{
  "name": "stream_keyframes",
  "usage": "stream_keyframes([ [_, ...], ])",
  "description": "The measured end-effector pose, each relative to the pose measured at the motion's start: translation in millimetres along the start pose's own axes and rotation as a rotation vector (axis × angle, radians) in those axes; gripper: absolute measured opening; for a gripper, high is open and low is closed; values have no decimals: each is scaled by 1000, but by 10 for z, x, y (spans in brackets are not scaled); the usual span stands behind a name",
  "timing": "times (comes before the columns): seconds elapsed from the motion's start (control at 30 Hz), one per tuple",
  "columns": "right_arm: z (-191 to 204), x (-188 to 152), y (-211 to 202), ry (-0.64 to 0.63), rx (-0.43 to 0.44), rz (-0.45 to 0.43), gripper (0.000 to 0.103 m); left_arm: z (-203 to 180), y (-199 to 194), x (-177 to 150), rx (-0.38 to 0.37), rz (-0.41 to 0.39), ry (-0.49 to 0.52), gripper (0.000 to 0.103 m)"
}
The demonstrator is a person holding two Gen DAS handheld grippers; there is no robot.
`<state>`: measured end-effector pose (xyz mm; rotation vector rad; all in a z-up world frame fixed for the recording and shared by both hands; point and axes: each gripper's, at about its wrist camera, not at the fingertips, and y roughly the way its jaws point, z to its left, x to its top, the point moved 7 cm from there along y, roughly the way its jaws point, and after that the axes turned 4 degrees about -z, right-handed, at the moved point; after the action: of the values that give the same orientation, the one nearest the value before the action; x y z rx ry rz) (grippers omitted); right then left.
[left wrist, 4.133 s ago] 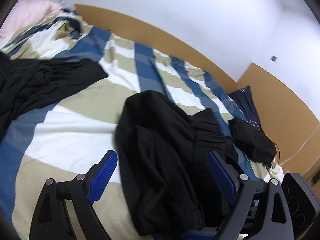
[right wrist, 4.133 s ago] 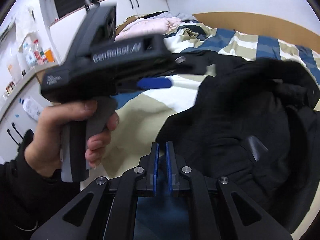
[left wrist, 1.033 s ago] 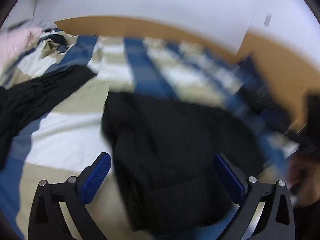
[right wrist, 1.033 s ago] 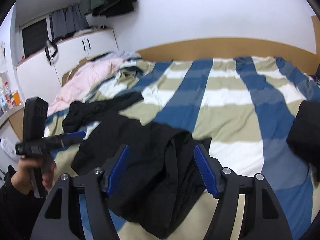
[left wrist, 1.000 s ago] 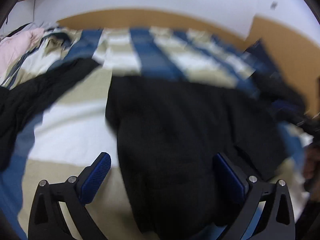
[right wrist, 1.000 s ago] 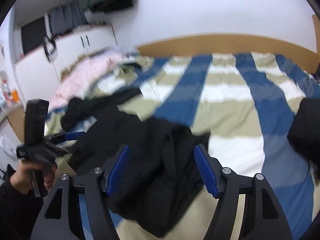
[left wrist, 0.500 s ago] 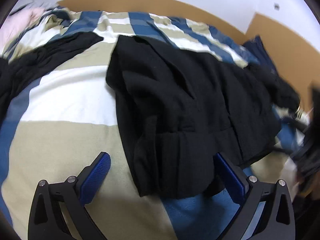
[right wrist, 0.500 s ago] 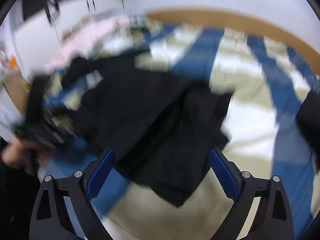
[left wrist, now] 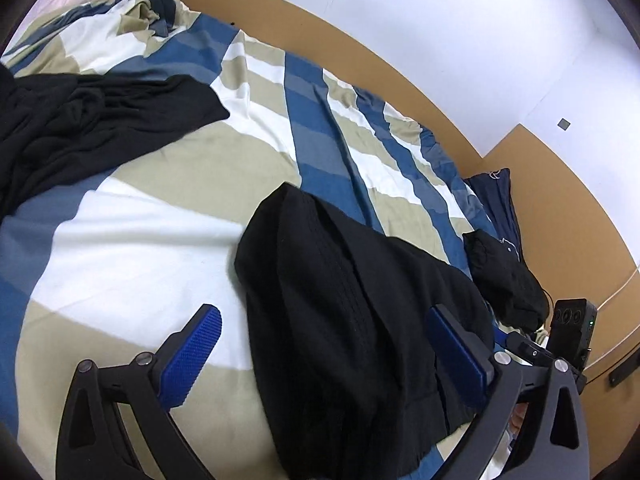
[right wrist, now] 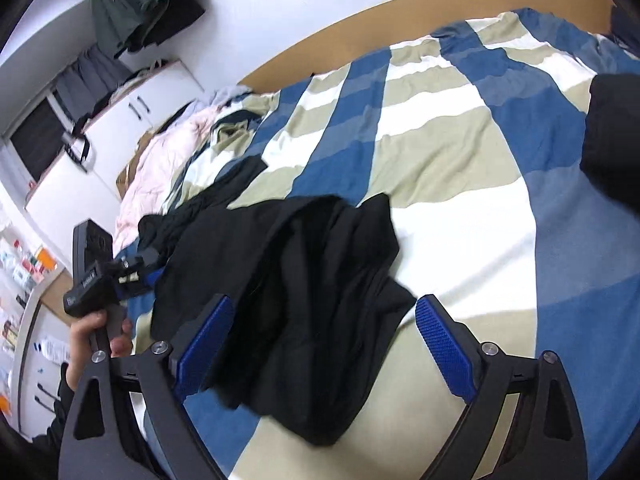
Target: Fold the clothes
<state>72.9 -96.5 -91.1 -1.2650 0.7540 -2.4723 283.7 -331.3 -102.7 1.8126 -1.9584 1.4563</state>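
Bed: striped duvet [left wrist: 168,184] in blue, beige and white, against a tan headboard [left wrist: 360,52] and white wall; this surface carries all the clothes.
Left tongs [left wrist: 320,354]: spread wide, gripping nothing, low over the near hem of the black garment [left wrist: 344,320]. They were just as wide a second ago.
Right tongs [right wrist: 322,344]: also wide and empty, framing the same garment's other end [right wrist: 304,280]. About four seconds ago they were pinched shut; half a second ago they stood spread as now.
Person's hand [right wrist: 100,340]: seen from the right wrist, wrapped round the left tool's grip at the bed edge.
Garment now: lies in a long, rumpled band across the near bed, with layers lapped over each other and its edges uneven. Half a second ago it was spread broader under the left view; now it looks narrower and more bunched.
Other clothes: a second black piece [left wrist: 80,120] is sprawled to the left, a small dark bundle [left wrist: 504,276] lies to the right, and pink bedding [right wrist: 160,160] lies beyond.
Meaning for the task: my reading is that the garment has been let go and laid down, in no neat fold. Whether a fold is half made or being reset, I cannot tell.
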Motion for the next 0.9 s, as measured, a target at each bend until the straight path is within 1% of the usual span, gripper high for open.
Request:
stream_keyframes([
  [0.03,36,12,12,-15,-9,-6,90,-39,6,53,9,-25,25,100],
  [0.07,149,63,4,-56,-16,-38,87,-51,-25,138,25,-52,53,100],
  [0.1,262,114,-5,-98,-24,-71,87,-93,-44,216,48,-85,83,100],
  [0.13,369,161,-4,-139,-32,-101,87,-100,-24,265,63,-114,94,100],
  [0.17,430,176,62,-173,-46,-117,84,-76,-8,313,89,-138,95,100],
  [0.2,494,194,125,-210,-63,-135,80,-32,-15,351,129,-144,100,100],
  [0.23,569,220,170,-265,-104,-162,70,26,67,347,183,-127,108,100],
  [0.27,640,210,235,-319,-132,-172,65,130,206,285,237,-80,120,100],
  [0.3,651,184,322,-349,-158,-151,64,231,338,223,289,-34,131,102],
  [0.33,577,128,485,-351,-202,-84,64,314,431,153,306,-4,122,103],
  [0.37,497,70,635,-346,-240,-23,63,358,492,114,299,21,110,103],
  [0.4,373,-4,727,-304,-237,6,64,398,547,79,292,44,100,103],
  [0.43,265,-70,807,-268,-233,31,66,378,522,92,299,39,108,103],
  [0.5,234,-101,812,-263,-215,25,69,329,470,90,326,39,141,103],
  [0.53,248,-104,798,-280,-232,33,73,306,438,91,335,35,152,103],
  [0.57,261,-106,784,-296,-249,41,82,270,384,102,334,24,158,103],
  [0.6,267,-110,767,-306,-260,49,85,233,330,113,332,13,163,103],
  [0.67,191,-139,699,-251,-210,65,91,114,229,109,320,-9,193,103],
  [0.7,154,-153,664,-223,-186,72,92,50,183,103,316,-17,209,103],
  [0.73,117,-166,629,-195,-161,80,94,12,187,75,305,-6,217,103],
  [0.8,43,-191,557,-140,-112,95,95,-63,194,21,283,15,232,103],
  [0.87,-24,-214,486,-87,-65,109,95,-76,207,-37,282,27,238,103],
  [0.9,-23,-229,470,-79,-55,109,95,-76,208,-48,287,28,243,103],
])
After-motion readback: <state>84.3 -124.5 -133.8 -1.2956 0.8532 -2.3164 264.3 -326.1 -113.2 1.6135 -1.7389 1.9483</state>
